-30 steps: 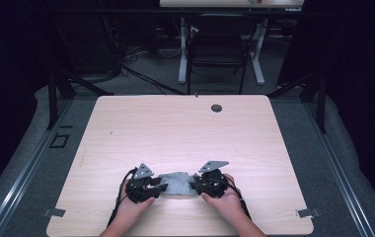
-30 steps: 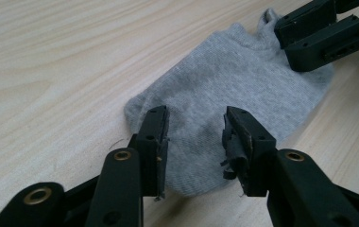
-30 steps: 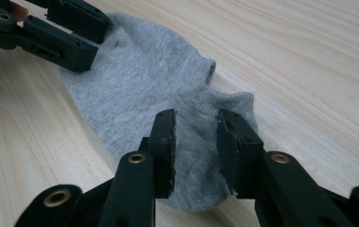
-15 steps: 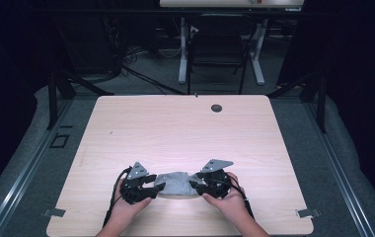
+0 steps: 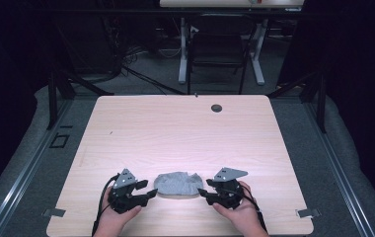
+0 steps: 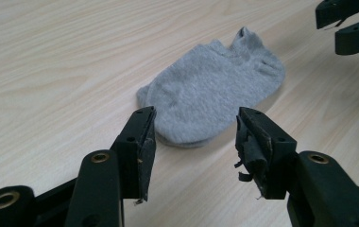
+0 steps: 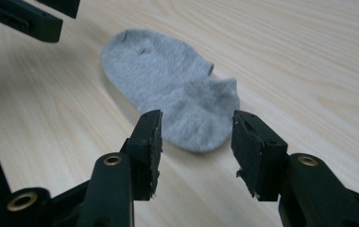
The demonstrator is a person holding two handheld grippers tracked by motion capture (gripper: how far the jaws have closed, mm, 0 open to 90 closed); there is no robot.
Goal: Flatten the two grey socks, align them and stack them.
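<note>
One soft grey knit sock (image 5: 177, 183) lies folded on pale woodgrain table (image 5: 175, 128); left gripper (image 5: 148, 193) at 9, right gripper (image 5: 203, 191) at 3, jaws just opened wide, backed off it.

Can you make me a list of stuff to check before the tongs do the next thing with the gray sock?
1. Left tongs open: ok, the jaws have just been opening and nothing is between them.
2. Right tongs open: ok, the jaws have just been opening and stand apart with nothing between them.
3. Sock let go: ok, it lies on the table, apart from both tongs.
4. Sock folded neatly: cannot tell; it looks doubled over with edges roughly matching.
5. Sock within reach: ok, it lies between the two tongs, near the table's front edge.
</note>
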